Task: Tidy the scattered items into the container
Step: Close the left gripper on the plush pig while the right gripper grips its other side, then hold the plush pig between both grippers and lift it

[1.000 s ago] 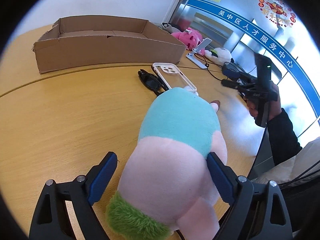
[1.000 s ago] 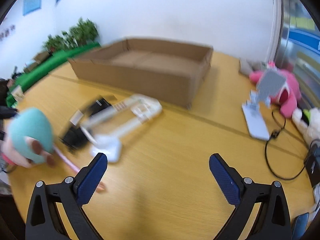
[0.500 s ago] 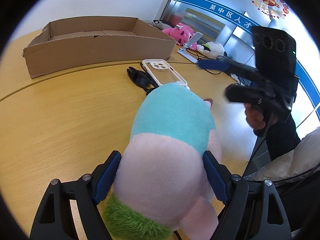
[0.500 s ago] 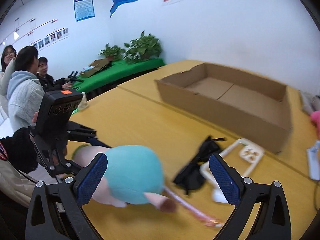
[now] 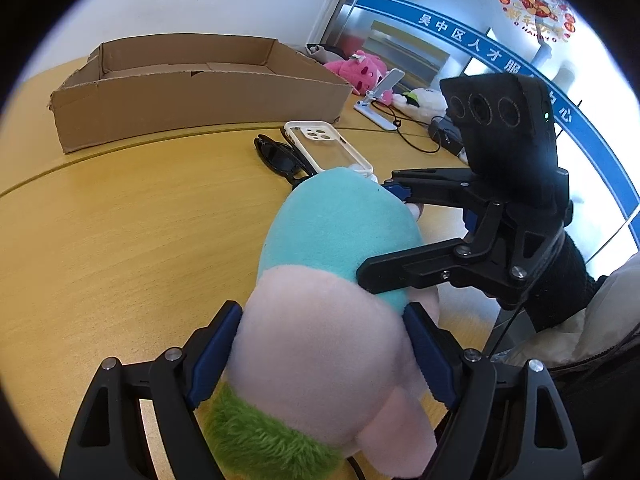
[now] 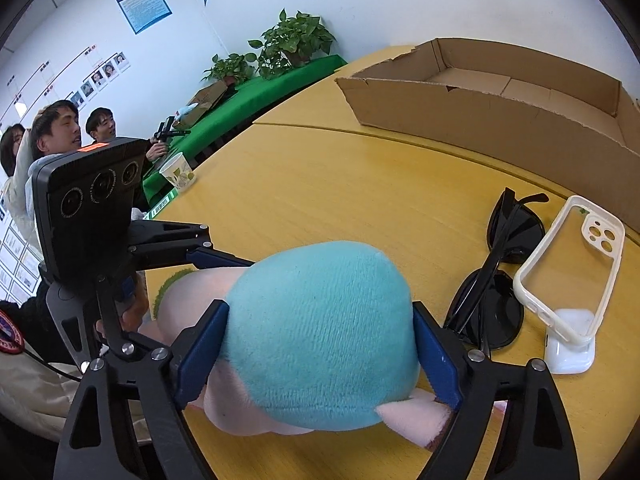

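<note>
Gripping plush w/ both grippers on table.
L gripper clamps pink body; R gripper jaws closing on teal head, pads touching.

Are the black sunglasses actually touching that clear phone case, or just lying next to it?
Touching. In the right wrist view the phone case rests its long edge on the sunglasses, overlapping their frame with no table showing between them.

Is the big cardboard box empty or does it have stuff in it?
Empty, as far as shows: the cardboard box has a bare floor, and the sunglasses lie on the table.
</note>
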The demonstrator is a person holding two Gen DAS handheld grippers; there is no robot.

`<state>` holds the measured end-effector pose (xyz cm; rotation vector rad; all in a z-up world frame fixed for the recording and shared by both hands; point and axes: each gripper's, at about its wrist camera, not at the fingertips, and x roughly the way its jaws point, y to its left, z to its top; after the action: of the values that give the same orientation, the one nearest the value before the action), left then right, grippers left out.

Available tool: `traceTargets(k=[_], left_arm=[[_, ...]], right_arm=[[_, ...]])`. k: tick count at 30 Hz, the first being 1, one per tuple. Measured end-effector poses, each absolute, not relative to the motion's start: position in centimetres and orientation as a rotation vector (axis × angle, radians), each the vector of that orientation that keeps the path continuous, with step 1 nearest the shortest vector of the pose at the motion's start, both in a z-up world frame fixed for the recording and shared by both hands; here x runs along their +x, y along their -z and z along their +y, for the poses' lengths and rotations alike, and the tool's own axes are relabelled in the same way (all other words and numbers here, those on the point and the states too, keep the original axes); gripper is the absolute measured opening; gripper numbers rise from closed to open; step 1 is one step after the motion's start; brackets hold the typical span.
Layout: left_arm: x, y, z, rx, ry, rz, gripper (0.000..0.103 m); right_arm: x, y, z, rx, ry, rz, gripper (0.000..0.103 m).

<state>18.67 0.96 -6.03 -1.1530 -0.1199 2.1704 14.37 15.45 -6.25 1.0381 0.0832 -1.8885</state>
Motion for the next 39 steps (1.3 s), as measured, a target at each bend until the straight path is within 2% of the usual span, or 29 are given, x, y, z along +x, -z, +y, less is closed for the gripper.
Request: traceTargets(k=[7, 12, 23, 31, 39], left_arm=[[19.6, 5.8, 0.1, -1.141, -2.179, -0.132, 0.082], [19.3, 5.5, 0.2, -1.156, -2.176, -0.128, 0.073], [18.4, 4.1, -0.3, -1.137, -2.221, -0.139, 0.06], [17.5, 2.8, -0.5, -1.091, -2.251, -0.134, 0.059], [16.2, 3.5, -0.7, -1.104, -2.258, -0.137, 0.059]], right_arm=[[14.1, 6.4, 15.7, 1.037, 1.891, 0.048, 0.089], [13.9, 6.3, 15.8, 1.044, 1.888, 0.036, 0.089], [14.1, 4.9, 16.2, 1.002, 1.912, 0.04, 0.081], [13.2, 3.2, 16.3, 0.95, 1.946, 0.038, 0.08], [11.9, 3.9, 15.9, 0.967, 1.958, 0.017, 0.08]])
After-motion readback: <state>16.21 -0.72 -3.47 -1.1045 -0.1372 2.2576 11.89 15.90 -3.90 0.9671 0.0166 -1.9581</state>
